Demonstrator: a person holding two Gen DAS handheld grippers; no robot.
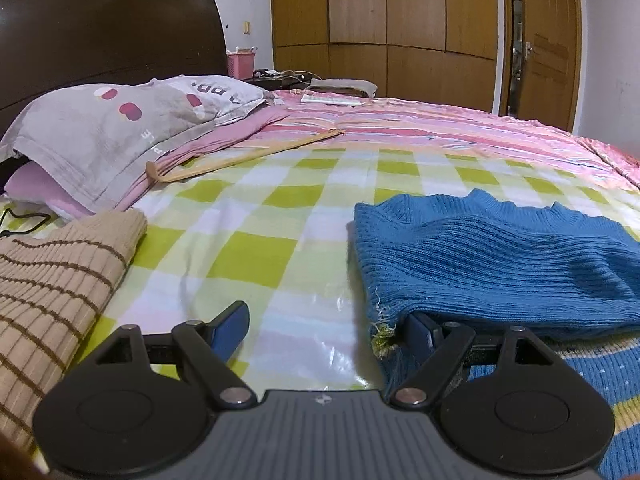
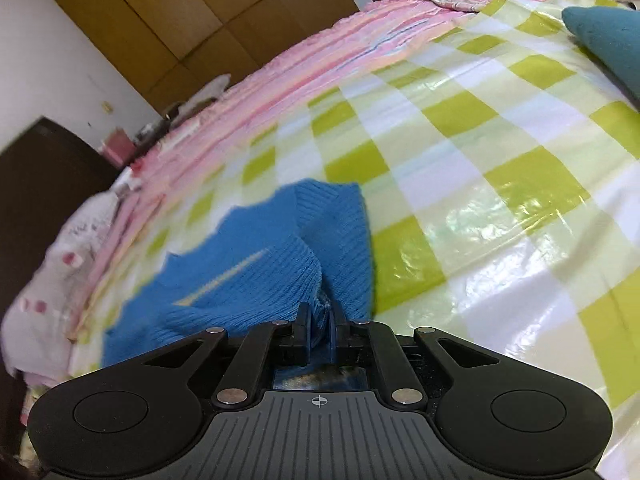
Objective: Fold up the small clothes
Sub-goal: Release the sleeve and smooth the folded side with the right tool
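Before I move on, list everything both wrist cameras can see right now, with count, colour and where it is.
sweater: one, blue ribbed knit, partly folded on the checked sheet.
striped garment: one, beige with brown stripes, at the left edge.
checked sheet: one, green and white, glossy, covering the near bed.
bedspread: one, pink striped, beyond the sheet.
pillow: one, grey with red dots, by the dark headboard.
wooden stick: one, pale, beside the pillow.
teal item: one, far right corner, unclear what.
wardrobe: one, brown, at the back wall.
left gripper: open, one finger under the sweater's edge.
right gripper: shut on the sweater.
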